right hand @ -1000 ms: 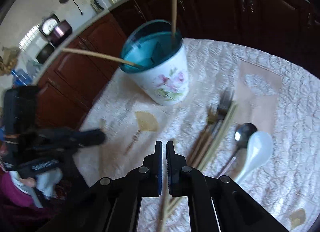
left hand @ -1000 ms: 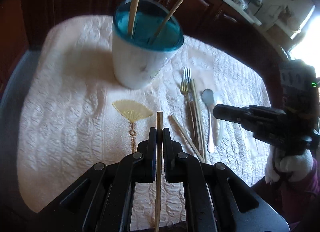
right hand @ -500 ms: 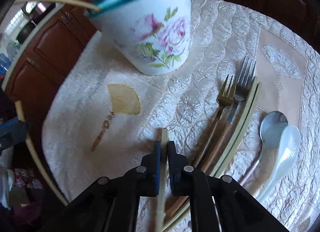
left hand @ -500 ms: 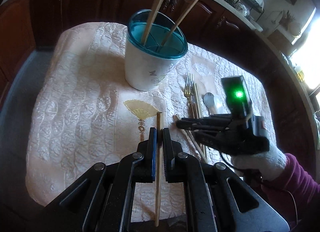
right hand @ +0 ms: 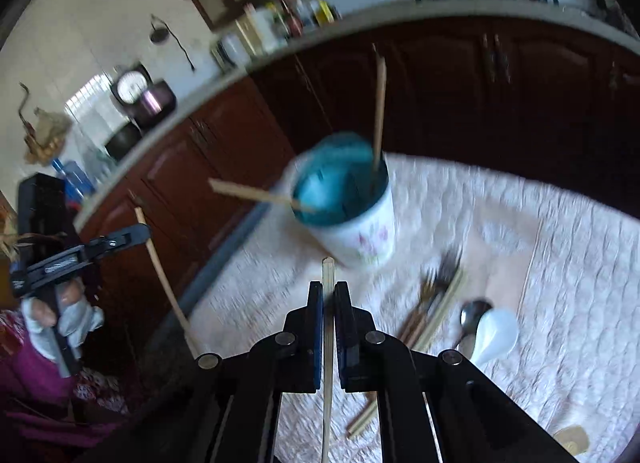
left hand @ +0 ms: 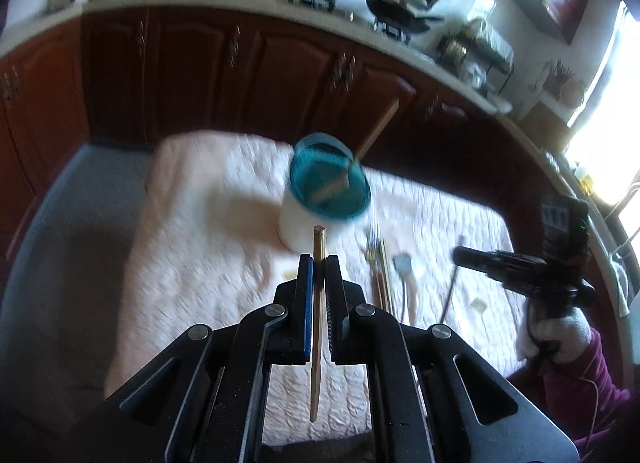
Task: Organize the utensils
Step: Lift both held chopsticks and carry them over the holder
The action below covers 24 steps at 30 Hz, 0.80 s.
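- The left gripper (left hand: 318,263) fills the lower centre of the left wrist view, its fingers clenched on a wooden chopstick (left hand: 318,303) that runs straight up between them, its tip poking just above the fingertips.
- The right gripper (right hand: 328,291) sits at lower centre of the right wrist view, fingers clamped on a pale chopstick (right hand: 328,327), also upright between them.
- The utensil cup (left hand: 326,195), white with a teal inside, stands at mid-frame on the quilted cloth (left hand: 200,255) over the worktop; it is blurred. Two sticks lean out of it.
- In the right wrist view the cup (right hand: 352,207) shows a floral print, and a long stick (right hand: 379,103) rises from its rim.
- To the lower right of the cup lie forks (right hand: 436,283), a metal spoon (right hand: 474,313) and a white ceramic spoon (right hand: 496,335), close together.
- Dark wooden cabinets (left hand: 248,75) span the upper half of the frame.
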{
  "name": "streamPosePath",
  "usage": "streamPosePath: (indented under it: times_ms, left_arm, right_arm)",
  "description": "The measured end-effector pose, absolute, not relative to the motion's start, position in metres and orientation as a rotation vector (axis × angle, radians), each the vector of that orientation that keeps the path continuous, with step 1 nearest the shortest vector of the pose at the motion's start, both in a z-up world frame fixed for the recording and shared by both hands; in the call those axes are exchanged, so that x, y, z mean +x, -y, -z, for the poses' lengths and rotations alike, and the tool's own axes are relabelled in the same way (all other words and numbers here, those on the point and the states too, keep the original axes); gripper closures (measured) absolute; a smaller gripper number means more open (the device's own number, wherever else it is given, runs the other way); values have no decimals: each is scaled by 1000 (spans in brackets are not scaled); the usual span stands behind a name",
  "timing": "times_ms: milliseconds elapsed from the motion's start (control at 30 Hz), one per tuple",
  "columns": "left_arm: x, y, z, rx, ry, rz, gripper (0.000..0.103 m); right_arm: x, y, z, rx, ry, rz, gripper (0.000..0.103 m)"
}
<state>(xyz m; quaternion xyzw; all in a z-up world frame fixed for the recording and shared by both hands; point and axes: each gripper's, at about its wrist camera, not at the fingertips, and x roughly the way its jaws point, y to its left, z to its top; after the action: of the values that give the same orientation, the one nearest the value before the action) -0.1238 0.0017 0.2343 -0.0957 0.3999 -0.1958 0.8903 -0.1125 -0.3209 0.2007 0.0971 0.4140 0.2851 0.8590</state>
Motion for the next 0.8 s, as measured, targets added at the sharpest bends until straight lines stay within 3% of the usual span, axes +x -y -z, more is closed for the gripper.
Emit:
streamPosePath:
  times_ms: [467,800]
  left_arm:
    - [-33,-23,-335,-170,-553,277,99]
    - [36,18,-345,-172,-516,374,99]
  right_arm:
    - [-48,296,-332,151,-572,-492,98]
    - [21,269,-340,106,-516,-413,98]
